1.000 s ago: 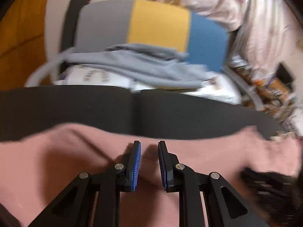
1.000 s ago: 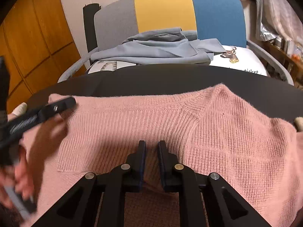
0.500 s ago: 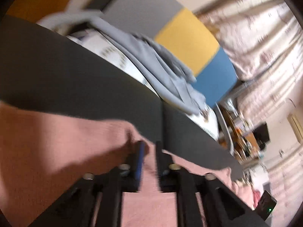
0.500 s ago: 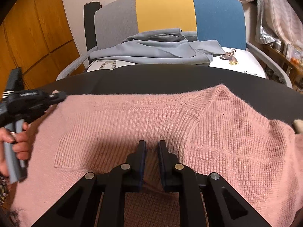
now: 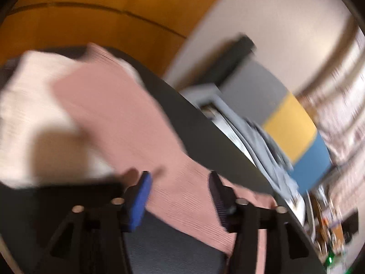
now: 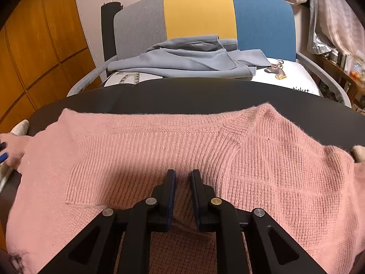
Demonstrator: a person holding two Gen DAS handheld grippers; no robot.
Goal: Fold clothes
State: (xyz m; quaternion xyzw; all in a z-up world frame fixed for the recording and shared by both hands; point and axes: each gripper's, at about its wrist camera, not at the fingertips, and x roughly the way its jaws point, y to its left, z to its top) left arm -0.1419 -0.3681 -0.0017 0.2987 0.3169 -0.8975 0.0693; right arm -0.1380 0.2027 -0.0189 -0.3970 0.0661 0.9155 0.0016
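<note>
pink knit sweater point(image 6: 262, 159), spread flat, seemingly part-folded

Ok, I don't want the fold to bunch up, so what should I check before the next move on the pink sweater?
1. Right gripper pinching the pink sweater: ok, knit sits between its nearly closed jaws.
2. Left gripper free: ok, jaws just opened wide, nothing pinched.
3. Sweater on the black table: ok.
4. Sweater flat: not ok, left edge rumpled.
5. Grey garment clear of the table: ok, on the chair.
6. Left view sharp: not ok, blurred.

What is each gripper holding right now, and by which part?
The right gripper pinches a raised fold of the pink sweater near its middle. The left gripper, jaws just opened, holds nothing.
</note>
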